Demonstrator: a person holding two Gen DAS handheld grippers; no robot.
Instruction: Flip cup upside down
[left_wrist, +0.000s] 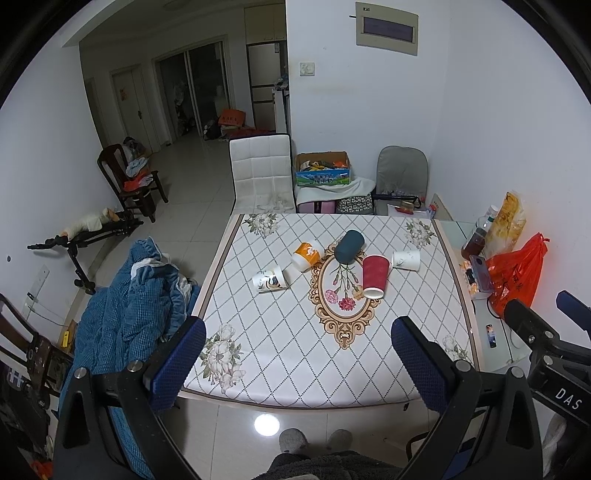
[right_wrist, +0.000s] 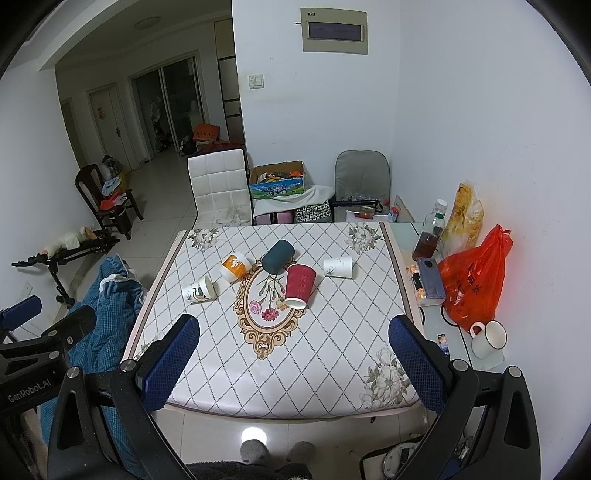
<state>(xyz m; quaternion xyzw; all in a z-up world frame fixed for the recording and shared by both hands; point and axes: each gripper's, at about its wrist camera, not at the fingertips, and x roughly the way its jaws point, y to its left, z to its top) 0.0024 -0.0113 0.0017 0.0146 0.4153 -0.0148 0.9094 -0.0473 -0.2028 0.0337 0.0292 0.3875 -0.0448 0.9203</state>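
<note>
Several cups lie on their sides on the patterned table (left_wrist: 280, 339): a red ribbed cup (left_wrist: 375, 276) (right_wrist: 299, 285), a dark teal cup (left_wrist: 349, 246) (right_wrist: 277, 256), an orange and white cup (left_wrist: 308, 254) (right_wrist: 235, 266), a white printed cup at left (left_wrist: 269, 280) (right_wrist: 198, 289) and a white cup at right (left_wrist: 405, 259) (right_wrist: 338, 266). My left gripper (left_wrist: 297, 362) is open and empty, held above the table's near edge. My right gripper (right_wrist: 293, 360) is open and empty, also above the near edge, well short of the cups.
A blue quilted coat (left_wrist: 125, 314) lies left of the table. A glass side table at right holds a red plastic bag (right_wrist: 476, 277), a bottle (right_wrist: 428, 236), a phone (right_wrist: 430, 277) and a white mug (right_wrist: 487, 338). Chairs (left_wrist: 260, 173) and a box (left_wrist: 321, 170) stand behind.
</note>
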